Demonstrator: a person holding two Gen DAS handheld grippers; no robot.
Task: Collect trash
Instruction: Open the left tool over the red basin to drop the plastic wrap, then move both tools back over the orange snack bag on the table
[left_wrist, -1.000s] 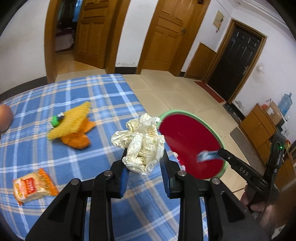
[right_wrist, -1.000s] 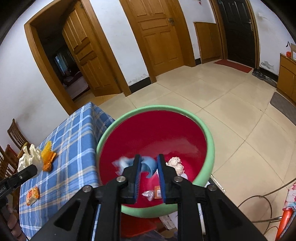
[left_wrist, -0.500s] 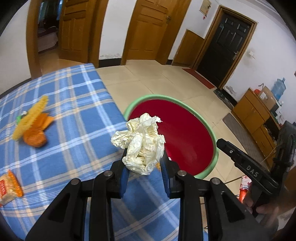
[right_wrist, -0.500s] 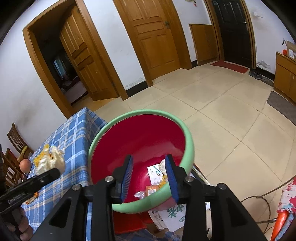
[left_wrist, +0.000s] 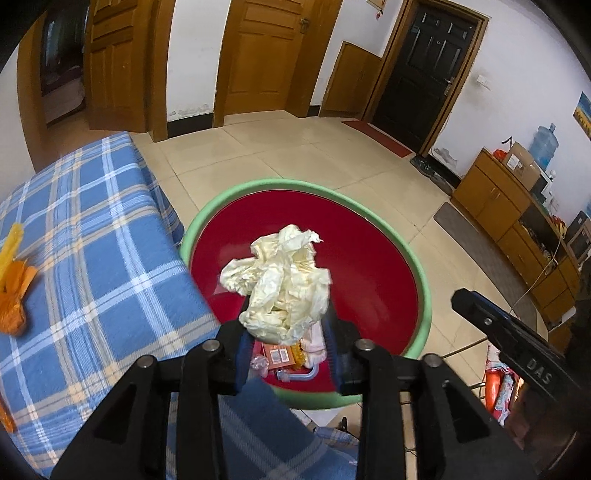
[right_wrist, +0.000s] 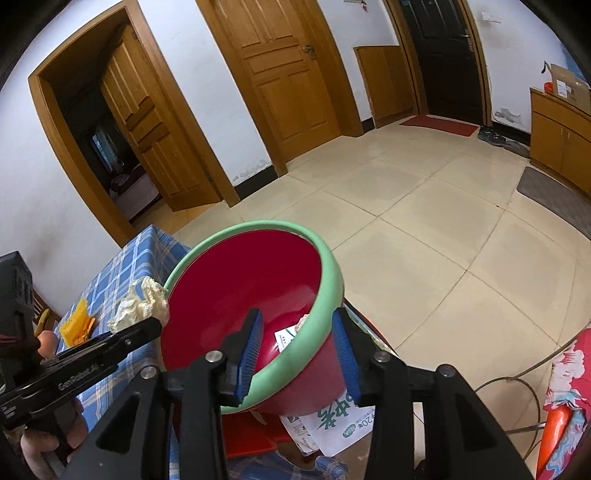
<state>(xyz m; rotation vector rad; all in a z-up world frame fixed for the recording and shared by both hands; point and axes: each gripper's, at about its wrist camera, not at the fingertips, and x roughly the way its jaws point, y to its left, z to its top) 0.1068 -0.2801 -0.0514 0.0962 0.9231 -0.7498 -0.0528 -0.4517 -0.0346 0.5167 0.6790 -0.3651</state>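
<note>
My left gripper is shut on a crumpled cream paper ball and holds it over the red basin with a green rim. The ball also shows in the right wrist view, at the basin's left rim. Several wrappers and scraps lie at the basin's bottom. My right gripper is open and empty, its jaws standing either side of the basin's near rim.
The blue plaid table lies left of the basin, with an orange and yellow wrapper on it. Printed paper lies on the floor under the basin. Wooden cabinets stand at the right wall.
My left gripper has carried the paper ball rightward from above the table to above the basin. My right gripper let go of a blue scrap into the basin, opened wide and drew back.
</note>
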